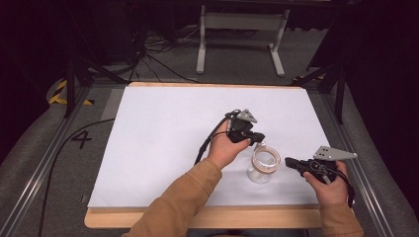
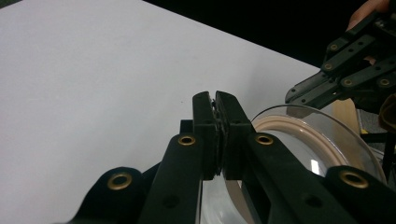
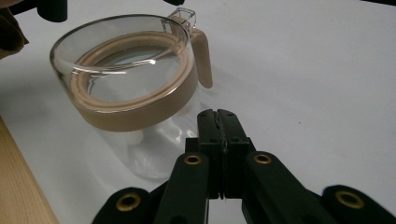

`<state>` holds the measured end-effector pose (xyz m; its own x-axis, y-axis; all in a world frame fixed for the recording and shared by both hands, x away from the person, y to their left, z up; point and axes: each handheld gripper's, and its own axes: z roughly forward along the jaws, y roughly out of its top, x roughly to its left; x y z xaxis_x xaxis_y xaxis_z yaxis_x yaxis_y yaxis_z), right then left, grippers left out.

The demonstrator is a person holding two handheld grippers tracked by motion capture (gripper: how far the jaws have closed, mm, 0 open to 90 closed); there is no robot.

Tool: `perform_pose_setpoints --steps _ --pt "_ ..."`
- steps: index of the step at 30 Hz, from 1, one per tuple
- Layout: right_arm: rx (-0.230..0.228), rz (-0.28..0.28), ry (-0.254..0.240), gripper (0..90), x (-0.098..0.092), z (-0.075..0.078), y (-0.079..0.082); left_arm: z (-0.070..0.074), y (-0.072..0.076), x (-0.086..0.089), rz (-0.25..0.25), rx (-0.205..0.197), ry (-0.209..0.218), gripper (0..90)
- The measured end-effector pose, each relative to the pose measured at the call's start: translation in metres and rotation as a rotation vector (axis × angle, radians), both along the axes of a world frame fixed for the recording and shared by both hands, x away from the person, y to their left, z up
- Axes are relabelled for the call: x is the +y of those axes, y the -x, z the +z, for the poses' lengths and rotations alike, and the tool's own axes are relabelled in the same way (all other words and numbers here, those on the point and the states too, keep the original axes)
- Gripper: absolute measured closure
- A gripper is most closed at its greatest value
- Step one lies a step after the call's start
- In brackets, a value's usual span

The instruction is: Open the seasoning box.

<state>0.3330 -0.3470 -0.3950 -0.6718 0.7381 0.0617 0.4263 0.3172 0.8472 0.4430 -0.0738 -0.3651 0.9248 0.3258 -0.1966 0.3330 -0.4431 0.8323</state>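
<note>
glass jug (image 1: 264, 164) on white table (image 1: 163, 143) between left gripper (image 1: 258, 138) and right gripper (image 1: 288, 161)

One readable mark — digit "4" (image 1: 81, 138), black, on grey surface left of table (image 1: 163, 123); no other txt

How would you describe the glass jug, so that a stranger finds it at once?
Look at the white table sheet, near its front right part, between the two black grippers. There stands a clear glass jug, the sole see-through thing, with a beige band and a beige handle.

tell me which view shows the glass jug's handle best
The right gripper view: the tan handle runs down the jug's far side, unobstructed. The high view shows the jug small, handle hard to make out; the left gripper view catches only part of the rim.
</note>
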Motion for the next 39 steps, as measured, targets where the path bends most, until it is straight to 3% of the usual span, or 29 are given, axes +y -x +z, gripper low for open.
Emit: perform_pose_setpoints --steps 11,19,39 --pt "-0.009 0.033 0.006 90.0 0.006 0.006 0.003 0.001 0.003 -0.003 0.004 -0.011 -0.014 87.9" --pt "-0.03 0.045 0.017 90.0 0.006 0.017 0.009 0.001 0.002 -0.003 0.005 0.003 -0.011 88.0" --pt "0.008 0.075 0.078 90.0 0.016 0.019 0.01 -0.001 -0.001 -0.004 0.012 0.025 -0.003 88.3"
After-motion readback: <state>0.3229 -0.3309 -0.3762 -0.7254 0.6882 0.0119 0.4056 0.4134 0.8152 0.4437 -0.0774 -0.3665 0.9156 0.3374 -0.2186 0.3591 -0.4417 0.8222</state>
